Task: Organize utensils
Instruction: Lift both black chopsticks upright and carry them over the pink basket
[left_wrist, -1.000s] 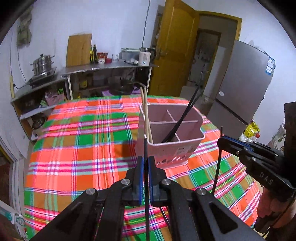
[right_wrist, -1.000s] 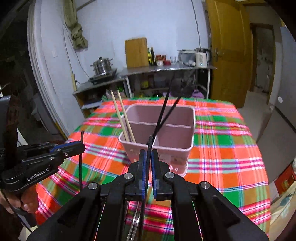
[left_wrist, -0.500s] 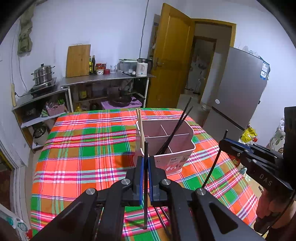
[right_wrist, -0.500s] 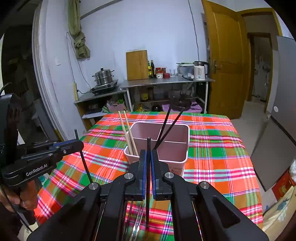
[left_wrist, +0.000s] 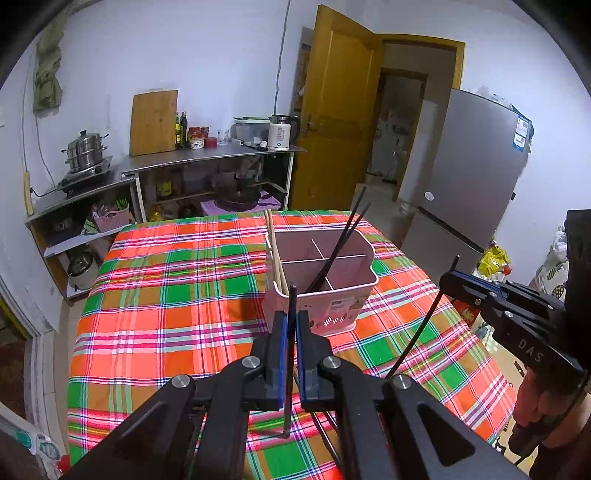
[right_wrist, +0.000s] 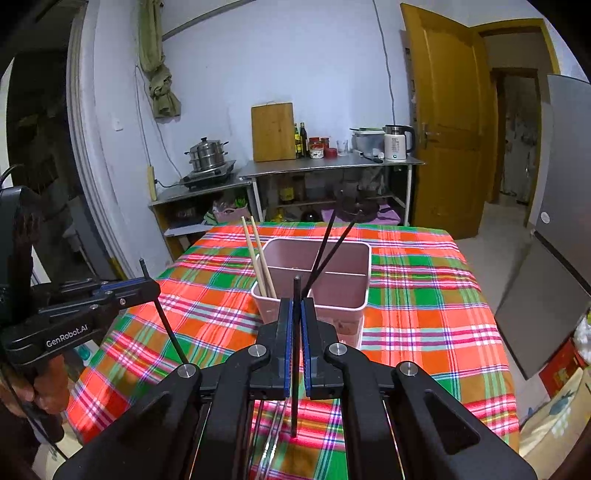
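Left gripper (left_wrist: 290, 325): its jaws are being kept closed on one black chopstick (left_wrist: 289, 362), which is being held nearly upright between the blue pads, its top end standing above the fingertips and its lower end hanging over the cloth.
Right gripper (right_wrist: 296, 314): its jaws are likewise being kept closed on a second black chopstick (right_wrist: 295, 354), clamped upright between the pads, with the lower end free above the near part of the table.
Grippers seen from each other: in the left wrist view the right gripper (left_wrist: 452, 282) is being shown at the right edge with its chopstick slanting down and to the left; in the right wrist view the left gripper (right_wrist: 149, 286) is being shown at the left edge, its chopstick slanting down to the right.
Utensil holder (left_wrist: 354, 291): a pink divided basket is being shown on the plaid tablecloth (left_wrist: 177, 295), just beyond both grippers' tips.
Holder contents: two wooden chopsticks (right_wrist: 258, 258) are leaning in the near left compartment; two black chopsticks (right_wrist: 328, 247) are leaning in a compartment to their right, their tips pointing up and far.
Near edge: metal utensils (right_wrist: 271, 443) are partly being hidden under the right gripper; what kind cannot be told.
Background: a wooden cutting board (right_wrist: 273, 132) is being leaned against the far wall.
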